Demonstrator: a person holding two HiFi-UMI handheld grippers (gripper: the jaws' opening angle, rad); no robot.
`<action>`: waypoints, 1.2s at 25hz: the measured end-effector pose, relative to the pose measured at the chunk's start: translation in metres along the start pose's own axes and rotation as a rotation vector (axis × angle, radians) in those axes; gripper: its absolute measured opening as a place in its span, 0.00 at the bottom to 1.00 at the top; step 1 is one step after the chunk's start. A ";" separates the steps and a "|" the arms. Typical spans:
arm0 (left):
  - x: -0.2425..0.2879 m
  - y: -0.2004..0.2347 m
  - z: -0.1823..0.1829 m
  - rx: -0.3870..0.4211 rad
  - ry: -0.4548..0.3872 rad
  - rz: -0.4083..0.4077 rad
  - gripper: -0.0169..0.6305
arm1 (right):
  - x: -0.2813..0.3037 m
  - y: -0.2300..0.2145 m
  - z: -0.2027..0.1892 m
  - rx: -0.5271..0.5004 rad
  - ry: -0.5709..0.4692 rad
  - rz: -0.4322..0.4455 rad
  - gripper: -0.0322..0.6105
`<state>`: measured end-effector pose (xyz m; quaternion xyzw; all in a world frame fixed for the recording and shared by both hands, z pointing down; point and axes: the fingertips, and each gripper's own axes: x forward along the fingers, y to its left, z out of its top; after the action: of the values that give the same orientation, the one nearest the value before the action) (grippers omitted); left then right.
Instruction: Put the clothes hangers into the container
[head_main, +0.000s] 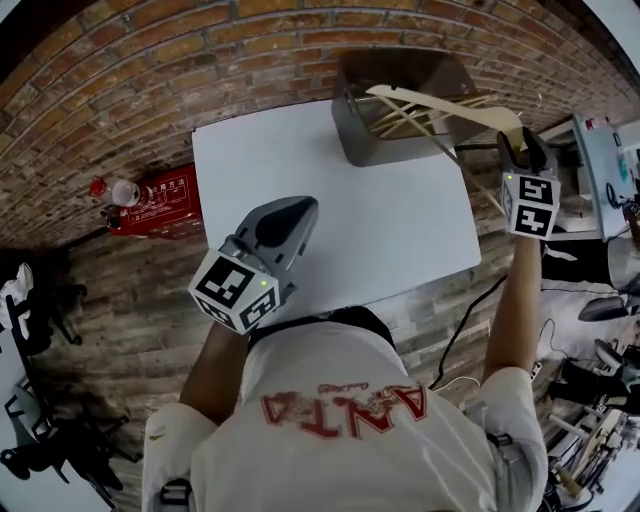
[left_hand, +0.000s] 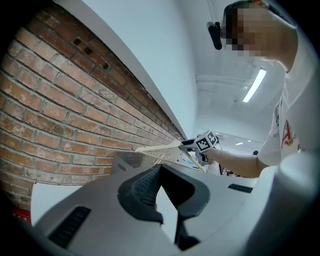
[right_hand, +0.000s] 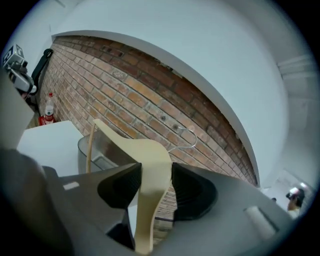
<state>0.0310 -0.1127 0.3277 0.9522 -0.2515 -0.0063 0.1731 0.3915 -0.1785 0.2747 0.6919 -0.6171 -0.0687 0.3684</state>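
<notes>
Left gripper (left_hand: 160, 174): closest to my chest, held level over the near edge of the bench; its fingers stand apart with nothing between them (idle for this step).
Bench (head_main: 330, 215): flat white top; the middle of it carries no hangers that I can see.
Right gripper (right_hand: 156, 176): out to my right beyond the bench corner, its fingers closed on the shoulder of a pale wooden clothes hanger (right_hand: 150, 152), one pad on each flat face.
Held hanger: its long arm reaches away from my fingers toward the container, with the wire hook (right_hand: 186, 137) up and to the right; in the head view its far end is already over the container's mouth.
Grey plastic container (head_main: 360, 140): at the far edge of the bench, beside the brick wall (right_hand: 150, 95); several more wooden hangers (head_main: 410, 120) lie in it, ends resting across the rim.
Step in hand, as I judge it: placing this hanger.
How to do it well: line the arm up with the ones already stacked, lower the far end in first, keep the hook clear of the rim, and part my fingers only once the wood rests on the pile.
</notes>
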 end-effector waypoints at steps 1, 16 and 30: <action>0.002 0.000 0.000 -0.001 0.000 0.002 0.04 | 0.009 -0.002 0.002 -0.031 0.010 0.008 0.34; 0.036 0.004 -0.003 -0.013 -0.030 0.125 0.04 | 0.135 0.026 0.015 -0.379 0.122 0.292 0.34; 0.053 0.021 -0.034 -0.078 -0.039 0.307 0.04 | 0.227 0.096 -0.019 -0.708 0.263 0.588 0.34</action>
<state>0.0702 -0.1441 0.3707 0.8948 -0.3970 -0.0080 0.2042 0.3770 -0.3726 0.4268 0.3227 -0.6737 -0.0794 0.6601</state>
